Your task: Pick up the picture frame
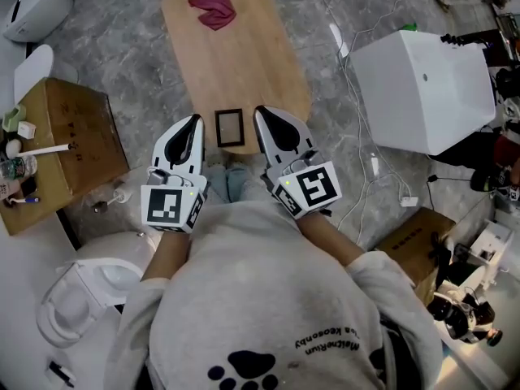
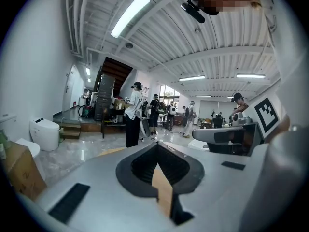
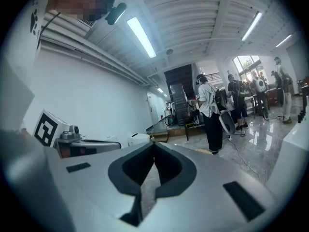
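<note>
Jaws together, left tongs point(image 1: 195, 120), right tongs point(image 1: 260, 112) near level, flanking picture frame point(image 1: 229, 127)

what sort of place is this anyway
Likely an open workshop or lab hall: people standing about, strip lights on a ribbed ceiling, cardboard boxes and cables on the marbled floor.

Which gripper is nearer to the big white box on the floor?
Right. The right gripper sits between the picture frame and the white box; the left gripper is on the frame's other side, farther from the box.
</note>
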`<state>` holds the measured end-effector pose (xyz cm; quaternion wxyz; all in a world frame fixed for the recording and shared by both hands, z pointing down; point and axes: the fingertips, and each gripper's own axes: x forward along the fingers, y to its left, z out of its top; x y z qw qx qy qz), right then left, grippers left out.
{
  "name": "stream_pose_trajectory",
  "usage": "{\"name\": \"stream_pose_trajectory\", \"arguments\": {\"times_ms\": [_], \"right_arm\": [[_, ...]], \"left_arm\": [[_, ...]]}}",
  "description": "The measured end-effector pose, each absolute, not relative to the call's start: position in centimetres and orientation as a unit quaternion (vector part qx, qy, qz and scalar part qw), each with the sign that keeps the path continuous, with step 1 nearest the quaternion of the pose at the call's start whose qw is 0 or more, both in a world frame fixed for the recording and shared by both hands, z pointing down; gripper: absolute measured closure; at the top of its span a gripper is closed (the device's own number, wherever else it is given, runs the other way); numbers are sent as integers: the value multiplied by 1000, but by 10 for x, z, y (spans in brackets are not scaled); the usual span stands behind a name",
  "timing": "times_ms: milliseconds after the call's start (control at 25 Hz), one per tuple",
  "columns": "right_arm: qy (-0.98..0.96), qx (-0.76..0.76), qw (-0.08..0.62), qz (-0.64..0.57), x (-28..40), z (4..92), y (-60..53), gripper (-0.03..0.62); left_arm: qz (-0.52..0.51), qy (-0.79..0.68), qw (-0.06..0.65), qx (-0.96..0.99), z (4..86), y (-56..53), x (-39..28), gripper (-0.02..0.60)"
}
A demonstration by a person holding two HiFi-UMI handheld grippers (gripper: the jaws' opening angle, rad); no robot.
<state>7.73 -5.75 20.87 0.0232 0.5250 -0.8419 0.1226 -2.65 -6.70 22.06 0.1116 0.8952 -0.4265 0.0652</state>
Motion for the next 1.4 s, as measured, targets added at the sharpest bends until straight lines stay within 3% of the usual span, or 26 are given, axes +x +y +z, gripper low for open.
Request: {"name": "stream_pose_trajectory", "arguments": {"times_ms": [1400], "right_arm": [[-816,533,72,213,88,343,-73,586]], "left_arm": [[129,-391,150,899,339,-88,-17,574]]}}
